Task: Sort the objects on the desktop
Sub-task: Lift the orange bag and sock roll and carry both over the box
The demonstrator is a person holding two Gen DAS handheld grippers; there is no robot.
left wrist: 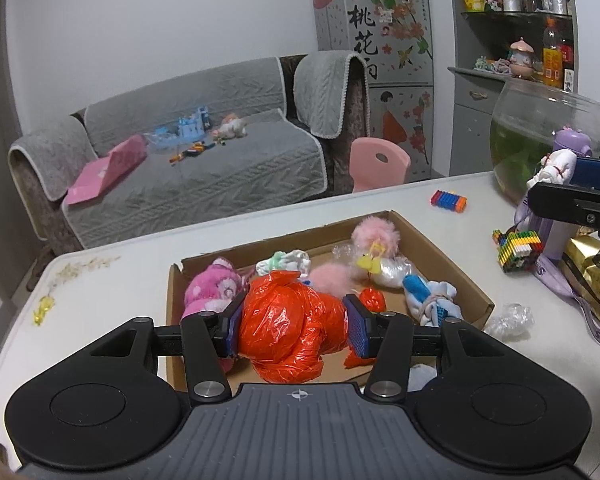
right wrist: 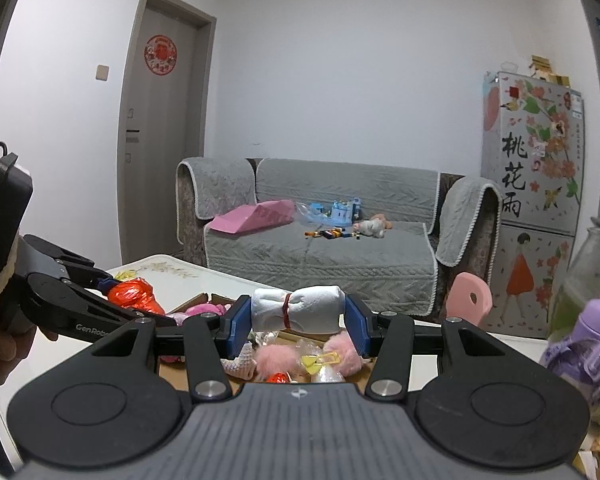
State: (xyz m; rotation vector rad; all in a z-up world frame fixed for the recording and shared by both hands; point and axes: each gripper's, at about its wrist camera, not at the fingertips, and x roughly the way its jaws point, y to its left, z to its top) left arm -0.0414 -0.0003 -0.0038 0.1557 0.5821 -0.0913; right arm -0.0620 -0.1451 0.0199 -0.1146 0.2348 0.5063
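The left claw (left wrist: pixel 294 326) is gripping a crumpled orange plastic bag (left wrist: pixel 288 328) between its blue pads, above the near end of the cardboard box (left wrist: pixel 452 256). The bag is hiding the box floor under it, and the claw's body is cutting off the near wall of the box. The right claw (right wrist: pixel 298 320) is holding a rolled white cloth (right wrist: pixel 296 308) with a red band around its middle, also above the box. Inside the box, a pink plush toy (left wrist: pixel 212 284), pink fluffy balls (left wrist: pixel 376 236) and a blue and white cloth (left wrist: pixel 428 294) are lying; smaller pieces among them are hard to make out. The white tabletop (left wrist: pixel 120 300) is carrying the box, a colourful block (left wrist: pixel 448 200) farther right, and a glass fishbowl (left wrist: pixel 548 136) with green water, partly cut off. Beyond the tabletop, a grey covered sofa (left wrist: pixel 204 152) is standing against the wall, and a decorated fridge (left wrist: pixel 376 24) to its right.
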